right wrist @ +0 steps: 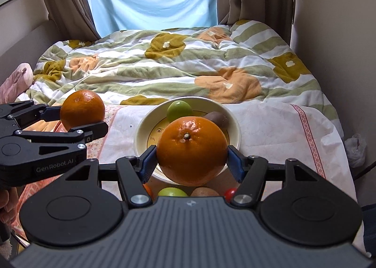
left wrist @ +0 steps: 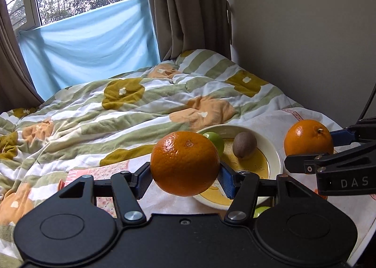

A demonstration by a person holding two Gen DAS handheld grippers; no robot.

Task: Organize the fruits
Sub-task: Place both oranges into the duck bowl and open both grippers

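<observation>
My left gripper (left wrist: 185, 175) is shut on an orange (left wrist: 185, 163) and holds it above the near left rim of a cream bowl (left wrist: 273, 150). The bowl holds a green fruit (left wrist: 217, 141) and a kiwi (left wrist: 244, 145). My right gripper (right wrist: 191, 162) is shut on a second orange (right wrist: 191, 150) above the bowl's near rim (right wrist: 141, 131). In the right wrist view the left gripper (right wrist: 94, 117) with its orange (right wrist: 82, 110) is left of the bowl. In the left wrist view the right gripper (left wrist: 312, 150) with its orange (left wrist: 308, 137) is right of the bowl.
The bowl stands on a white cloth (right wrist: 270, 127) over a bed with a flowered quilt (right wrist: 164, 68). Loose fruits lie below the right gripper: a green one (right wrist: 172, 191), a brown one (right wrist: 204, 191), a small red one (right wrist: 230, 194). A wall runs on the right.
</observation>
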